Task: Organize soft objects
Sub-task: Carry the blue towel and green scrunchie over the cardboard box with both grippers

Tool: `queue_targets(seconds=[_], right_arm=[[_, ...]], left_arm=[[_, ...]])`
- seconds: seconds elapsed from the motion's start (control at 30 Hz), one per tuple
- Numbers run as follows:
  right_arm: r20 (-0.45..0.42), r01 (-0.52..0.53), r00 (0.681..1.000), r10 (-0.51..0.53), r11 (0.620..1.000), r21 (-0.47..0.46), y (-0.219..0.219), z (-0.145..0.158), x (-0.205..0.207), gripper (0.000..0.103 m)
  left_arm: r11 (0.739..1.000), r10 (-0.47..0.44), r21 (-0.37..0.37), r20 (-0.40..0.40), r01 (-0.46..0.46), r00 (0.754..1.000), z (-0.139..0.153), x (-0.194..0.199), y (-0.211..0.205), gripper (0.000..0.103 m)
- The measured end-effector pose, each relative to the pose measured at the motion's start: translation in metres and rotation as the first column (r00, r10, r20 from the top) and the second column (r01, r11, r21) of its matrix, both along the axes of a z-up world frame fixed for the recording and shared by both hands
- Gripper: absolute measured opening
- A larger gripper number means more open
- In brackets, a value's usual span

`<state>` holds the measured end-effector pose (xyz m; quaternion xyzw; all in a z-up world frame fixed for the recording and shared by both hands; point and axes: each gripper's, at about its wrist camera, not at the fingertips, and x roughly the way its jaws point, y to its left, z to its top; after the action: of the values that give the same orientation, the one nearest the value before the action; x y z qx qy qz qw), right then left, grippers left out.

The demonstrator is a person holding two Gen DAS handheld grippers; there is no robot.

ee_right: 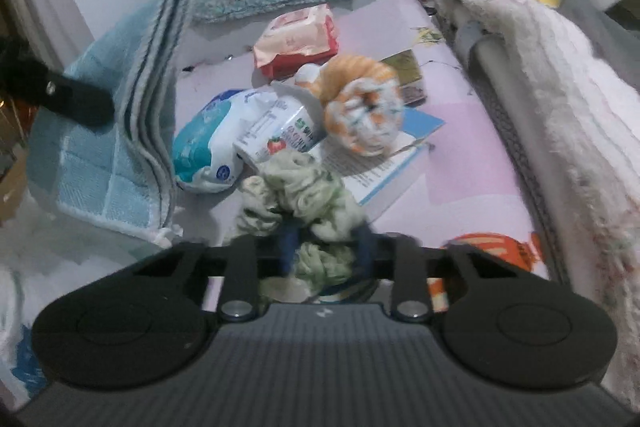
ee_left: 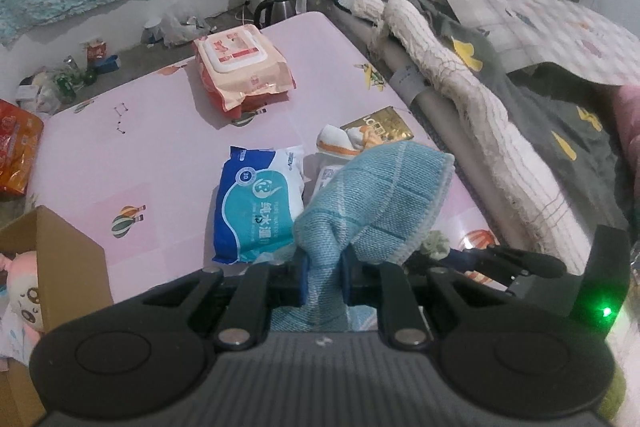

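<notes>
Left gripper [ee_left: 323, 277] clamped on blue towel [ee_left: 376, 203], lifted over worktop [ee_left: 160, 155]; cardboard box [ee_left: 60, 255] lower left. Right gripper [ee_right: 326, 247] apparently pinching green cloth [ee_right: 296, 187].

"30" and "PURE WATER" on the blue wet-wipes pack [ee_left: 258, 205], "LC" on the gold packet [ee_left: 382, 127], other print too blurred to read

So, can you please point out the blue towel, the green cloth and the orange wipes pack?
blue towel [ee_left: 384, 195]: left wrist view, on its ribbed upper fold.
green cloth [ee_right: 304, 183]: right wrist view, on the crumpled middle.
orange wipes pack [ee_left: 236, 57]: left wrist view, on its white lid.
</notes>
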<state>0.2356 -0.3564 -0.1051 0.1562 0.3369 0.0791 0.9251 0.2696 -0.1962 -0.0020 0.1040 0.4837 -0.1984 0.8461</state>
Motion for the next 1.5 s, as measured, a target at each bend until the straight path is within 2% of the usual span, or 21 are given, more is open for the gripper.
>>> queue_targets(seconds=[0.23,0.47,0.7,0.83,1.0,1.13,1.37,1.5], right_arm=[[0.018,0.062,0.998,-0.063,0.997,0.054,-0.013,0.011,-0.030,0.013],[0.106,0.090,0.989,-0.107,0.984,0.155,-0.025,0.048,-0.078,0.012],[0.222,0.022,0.973,-0.066,0.981,0.194,-0.012,0.101,-0.112,0.012],[0.274,-0.069,0.962,0.002,0.969,0.238,0.005,0.131,-0.124,0.012],[0.322,-0.183,0.942,0.095,0.949,0.256,0.036,0.160,-0.131,0.012],[0.349,-0.289,0.919,0.184,0.916,0.278,0.073,0.185,-0.130,0.012],[0.349,-0.429,0.879,0.325,0.860,0.279,0.143,0.211,-0.121,0.012],[0.324,-0.490,0.857,0.401,0.828,0.273,0.189,0.220,-0.112,0.012]], left_arm=[[0.998,-0.002,-0.055,0.020,0.004,1.000,0.013,-0.017,0.006,0.016],[0.992,0.004,-0.125,0.063,0.004,0.998,0.037,-0.043,0.017,0.016],[0.978,0.027,-0.210,0.135,0.002,0.991,0.072,-0.081,0.045,0.016],[0.966,0.068,-0.258,0.187,-0.018,0.980,0.095,-0.106,0.076,0.016],[0.951,0.147,-0.302,0.248,-0.067,0.958,0.118,-0.136,0.120,0.016],[0.937,0.221,-0.327,0.281,-0.123,0.934,0.130,-0.156,0.155,0.016],[0.903,0.358,-0.359,0.319,-0.238,0.878,0.142,-0.178,0.216,0.016],[0.871,0.439,-0.376,0.306,-0.316,0.845,0.140,-0.182,0.254,0.016]])
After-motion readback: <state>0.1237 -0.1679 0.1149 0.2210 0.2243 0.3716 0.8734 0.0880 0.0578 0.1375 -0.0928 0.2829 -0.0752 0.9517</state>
